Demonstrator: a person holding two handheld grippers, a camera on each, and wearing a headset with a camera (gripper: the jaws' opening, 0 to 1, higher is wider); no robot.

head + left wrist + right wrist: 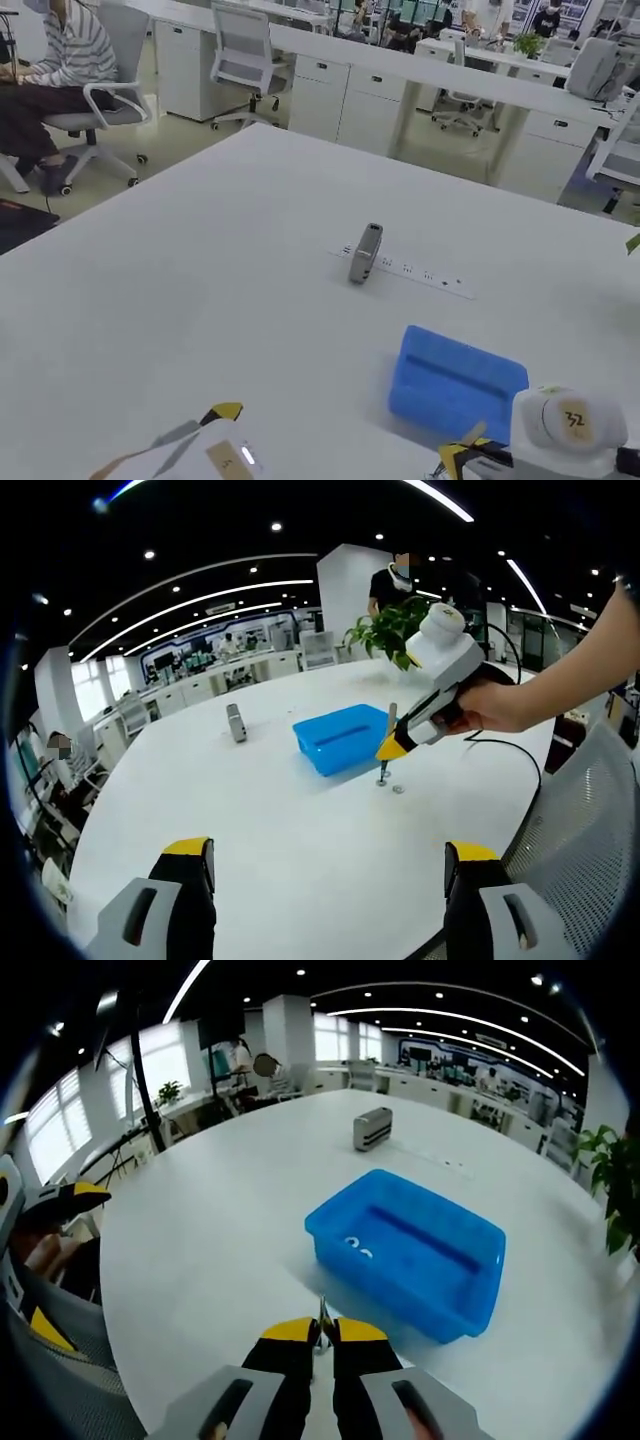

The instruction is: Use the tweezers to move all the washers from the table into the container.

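The blue container (455, 385) stands on the white table (200, 280) near its front right, and two washers (358, 1249) lie inside it by the near wall. My right gripper (320, 1332) is shut on the tweezers (322, 1310), just in front of the container. In the left gripper view, the right gripper (395, 745) holds the tweezers (388, 742) tips down beside the container (340, 737), right by a washer (398, 789) on the table. My left gripper (330, 865) is open and holds nothing, back near the table's front edge.
A grey block (365, 252) rests on a white power strip (430, 275) mid-table, behind the container. A person (55, 70) sits on a chair at the far left. Desks and office chairs (240, 55) line the back. A potted plant (395, 625) stands beyond the right gripper.
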